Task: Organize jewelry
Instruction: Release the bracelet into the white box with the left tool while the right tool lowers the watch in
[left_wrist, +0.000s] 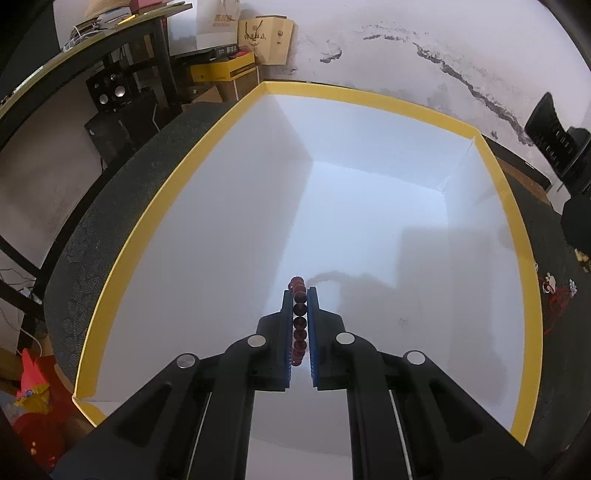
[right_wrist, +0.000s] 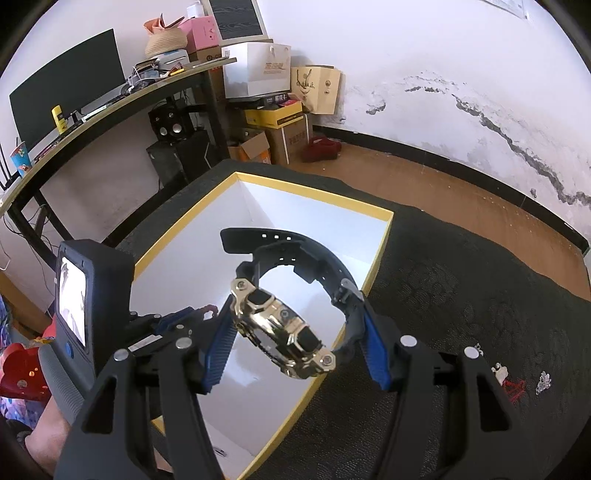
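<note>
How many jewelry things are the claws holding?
2. A bead bracelet is pinched in the left claw over the box. A watch sits in the right claw, also above the box. More trinkets lie on the cloth.

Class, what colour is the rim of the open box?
Yellow rim, white inside; clearest in the left wrist view.

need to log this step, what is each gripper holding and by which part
The left gripper is shut on a dark red bead bracelet, pinching its strand. The right gripper grips a gold watch across its black strap.
</note>
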